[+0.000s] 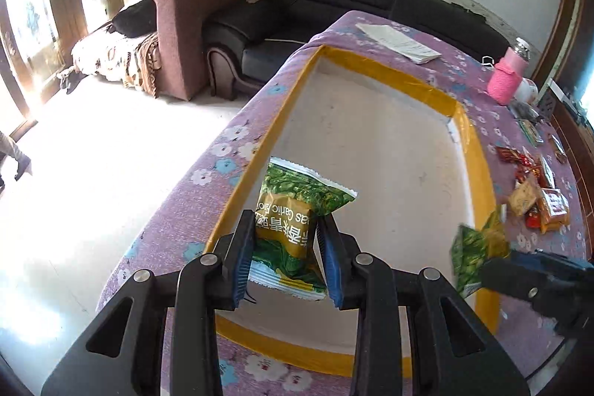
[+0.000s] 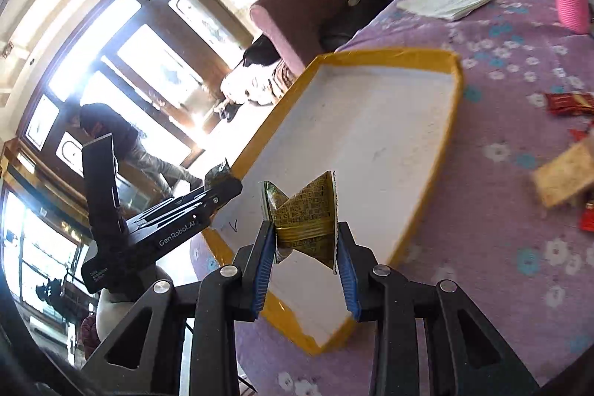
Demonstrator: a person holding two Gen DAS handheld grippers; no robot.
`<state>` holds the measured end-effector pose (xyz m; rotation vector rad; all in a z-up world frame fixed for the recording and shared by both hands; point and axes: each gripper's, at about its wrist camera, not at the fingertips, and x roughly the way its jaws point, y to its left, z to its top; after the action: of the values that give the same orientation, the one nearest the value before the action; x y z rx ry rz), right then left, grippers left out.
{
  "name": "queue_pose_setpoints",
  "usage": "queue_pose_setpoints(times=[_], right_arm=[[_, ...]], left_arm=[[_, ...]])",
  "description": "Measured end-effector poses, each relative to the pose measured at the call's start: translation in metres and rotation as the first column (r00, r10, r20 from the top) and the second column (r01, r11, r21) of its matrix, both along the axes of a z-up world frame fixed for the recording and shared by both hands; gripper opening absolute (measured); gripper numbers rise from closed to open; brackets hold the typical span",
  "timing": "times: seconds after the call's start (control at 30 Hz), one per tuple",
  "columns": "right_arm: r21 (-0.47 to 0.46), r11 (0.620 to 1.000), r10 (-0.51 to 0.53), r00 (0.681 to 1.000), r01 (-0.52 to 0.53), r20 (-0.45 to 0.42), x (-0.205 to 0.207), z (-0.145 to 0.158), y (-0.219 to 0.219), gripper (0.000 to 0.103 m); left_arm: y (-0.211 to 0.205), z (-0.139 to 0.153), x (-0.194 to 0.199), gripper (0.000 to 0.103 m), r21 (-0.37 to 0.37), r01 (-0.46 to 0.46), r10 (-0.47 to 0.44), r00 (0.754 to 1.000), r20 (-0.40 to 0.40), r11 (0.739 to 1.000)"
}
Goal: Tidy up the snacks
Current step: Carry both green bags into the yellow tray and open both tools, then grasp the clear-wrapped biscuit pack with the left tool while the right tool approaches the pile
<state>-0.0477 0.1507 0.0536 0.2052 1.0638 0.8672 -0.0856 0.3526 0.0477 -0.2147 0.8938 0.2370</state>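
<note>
Left wrist view shows a green and gold snack packet [image 1: 293, 229] clamped between the blue pads of the left gripper [image 1: 284, 258], hanging just inside the near-left corner of the yellow-rimmed tray [image 1: 389, 71]. At the right edge of the same view, the right gripper [image 1: 493, 270] carries a second packet of the same kind [image 1: 475, 247] over the tray's right rim. Right wrist view confirms that grip: its jaws are shut on the folded packet [image 2: 306, 223], pinched across the middle, above the white tray floor.

Judging by this, the step in hand is delivery: both packets are held over the tray and neither is set down yet. The next move probably calls for lowering each one to the floor and letting go, keeping them side by side so the matching packs sit together.

The tray floor is bare, so there is plenty of room to place. Its raised rim is the one edge to clear on the way in and out. The tray lies close to the left edge of the flowered tablecloth [image 1: 464, 69]; a packet dropped outside that rim could slide to the floor. More snacks [image 1: 538, 195] wait loose on the cloth to the right, well apart from the tray, with a pink bottle [image 1: 506, 80] and folded paper [image 1: 399, 41] farther back.
</note>
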Motion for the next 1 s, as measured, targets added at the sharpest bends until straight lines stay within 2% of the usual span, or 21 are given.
queue_pose_setpoints(times=[0.13,0.3,0.33,0.47,0.53,0.63,0.8,0.97,1.0], right_arm=[[-0.069,0.996,0.051,0.998,-0.053,-0.027,0.004,-0.026,0.053,0.032],[-0.111,0.99,0.085,0.996,-0.087,-0.017,0.001,-0.032,0.076,0.037],[-0.119,0.989,0.088,0.996,-0.088,-0.009,0.001,-0.031,0.076,0.04],[-0.098,0.994,0.057,0.998,-0.054,0.027,0.0,-0.012,0.054,0.045],[-0.086,0.996,0.039,0.998,-0.034,0.057,-0.003,-0.001,0.04,0.049],[-0.073,0.997,0.012,0.991,-0.002,0.131,-0.017,0.017,0.015,0.054],[-0.036,0.998,-0.05,0.972,0.06,0.23,-0.046,0.03,-0.02,0.058],[-0.037,0.989,-0.127,0.948,0.144,0.292,-0.053,0.022,-0.06,0.059],[-0.026,0.985,-0.158,0.942,0.173,0.296,-0.052,0.019,-0.077,0.063]], left_arm=[[0.007,-0.01,0.005,0.032,-0.05,0.0,0.0,1.0,-0.001,0.999],[0.014,-0.005,0.0,0.034,-0.073,0.011,-0.01,1.0,0.015,0.997],[0.016,-0.004,-0.003,0.034,-0.08,0.006,-0.004,1.0,0.015,0.997],[0.022,0.009,-0.021,0.038,-0.086,-0.019,0.022,0.999,0.041,0.996],[0.02,0.02,-0.034,0.04,-0.083,-0.026,0.033,0.996,0.082,0.996],[0.011,0.038,-0.057,0.049,-0.11,-0.037,0.055,0.985,0.165,0.993],[-0.025,0.053,-0.083,0.05,-0.166,-0.013,0.061,0.956,0.287,0.986],[-0.075,0.059,-0.08,0.05,-0.114,0.059,-0.023,0.955,0.295,0.992],[-0.085,0.061,-0.079,0.05,-0.106,0.092,-0.056,0.952,0.3,0.99]])
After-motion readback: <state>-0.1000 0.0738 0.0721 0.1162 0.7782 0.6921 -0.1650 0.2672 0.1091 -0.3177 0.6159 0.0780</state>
